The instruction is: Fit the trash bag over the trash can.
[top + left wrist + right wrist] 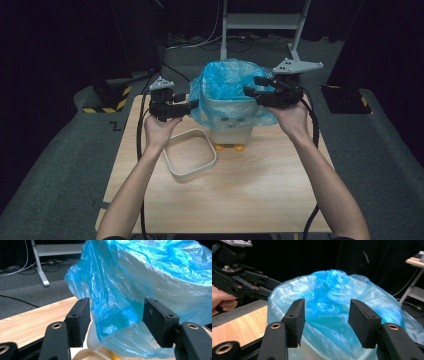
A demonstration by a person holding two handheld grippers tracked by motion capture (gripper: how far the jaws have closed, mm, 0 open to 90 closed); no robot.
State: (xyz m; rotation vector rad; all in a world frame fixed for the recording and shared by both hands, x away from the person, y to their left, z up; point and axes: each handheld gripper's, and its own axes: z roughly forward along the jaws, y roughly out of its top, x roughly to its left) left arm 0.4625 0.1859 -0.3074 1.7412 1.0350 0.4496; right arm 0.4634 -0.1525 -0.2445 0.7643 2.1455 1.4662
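Left gripper (116,322): the jaws stand apart, with a hanging fold of the blue bin liner (117,302) between them. The pads do not press on the film, so nothing is gripped. Right gripper (325,321): the jaws are likewise spread and hold nothing; the liner's puffed top lies just ahead of them, blurred in the right gripper view.

Outward from the jaws, the liner is draped over the rim of a small white waste bin (230,131) with orange feet, which stands on the bench (260,200) between the two grippers. In the high view the left gripper (192,105) sits at the bin's left flank and the right gripper (250,90) at its upper right rim. A white square retaining ring (190,153) lies flat on the bench, just in front of the left hand (159,131) and apart from the bin.

Step in hand, as judged: fitting the liner over the bin rim; the ring is not yet fitted.

Next move, as judged: close each pair of jaws on the overhanging film and draw it down evenly. Thin film tears or slips easily, so grip lightly.
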